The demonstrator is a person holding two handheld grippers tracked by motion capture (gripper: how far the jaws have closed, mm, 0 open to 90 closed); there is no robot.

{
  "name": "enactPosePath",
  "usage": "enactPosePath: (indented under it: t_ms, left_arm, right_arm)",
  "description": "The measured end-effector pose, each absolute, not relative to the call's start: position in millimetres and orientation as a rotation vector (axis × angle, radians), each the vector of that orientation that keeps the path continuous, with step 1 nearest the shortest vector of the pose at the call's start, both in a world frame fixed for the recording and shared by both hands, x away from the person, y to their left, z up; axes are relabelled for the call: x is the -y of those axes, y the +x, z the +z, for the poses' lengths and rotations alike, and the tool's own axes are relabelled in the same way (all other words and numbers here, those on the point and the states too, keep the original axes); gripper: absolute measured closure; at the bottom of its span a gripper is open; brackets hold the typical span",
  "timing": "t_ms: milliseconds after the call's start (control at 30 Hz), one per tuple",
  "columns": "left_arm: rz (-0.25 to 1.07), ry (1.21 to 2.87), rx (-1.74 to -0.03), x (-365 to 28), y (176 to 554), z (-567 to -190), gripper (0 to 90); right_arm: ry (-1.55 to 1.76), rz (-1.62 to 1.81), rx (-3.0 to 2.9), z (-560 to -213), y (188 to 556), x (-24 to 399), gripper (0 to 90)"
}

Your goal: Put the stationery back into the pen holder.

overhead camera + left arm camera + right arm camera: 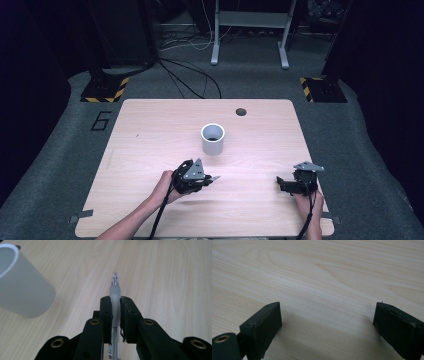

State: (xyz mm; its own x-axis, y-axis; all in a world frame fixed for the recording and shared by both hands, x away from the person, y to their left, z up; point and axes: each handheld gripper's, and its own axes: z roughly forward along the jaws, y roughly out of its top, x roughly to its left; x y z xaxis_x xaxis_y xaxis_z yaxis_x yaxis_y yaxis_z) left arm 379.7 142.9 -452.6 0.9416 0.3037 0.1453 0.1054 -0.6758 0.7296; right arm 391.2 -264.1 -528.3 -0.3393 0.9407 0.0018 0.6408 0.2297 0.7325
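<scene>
Clearly the left gripper [115, 302], clamped on the pen [115, 293], could knock over the cup [22, 287] if the tip catches its rim, while the right gripper [327, 322] gapes idle.

floor: grey carpet [380, 165], black cables [190, 75] trailed across it | table: pale wood [150, 125], round grommet hole [241, 111] near far edge | beyond: white desk frame legs [250, 30], two yellow-black striped bases [105, 90] | surroundings: dark curtains, table brightly lit
</scene>
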Motion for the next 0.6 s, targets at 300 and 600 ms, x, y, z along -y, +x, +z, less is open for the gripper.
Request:
enactPosePath:
  t_ms: [300, 600]
  left_arm:
    - [0.358, 2.246, -0.357, -151.9, 388.0, -441.6, 80.6]
    - [0.408, 2.191, -0.404, -164.6, 394.8, -434.7, 80.6]
  right_arm:
    - [1.453, 0.904, -2.061, -528.5, 391.2, 263.8, 7.5]
    - [1.456, 0.896, -2.061, -528.5, 391.3, 263.0, 7.0]
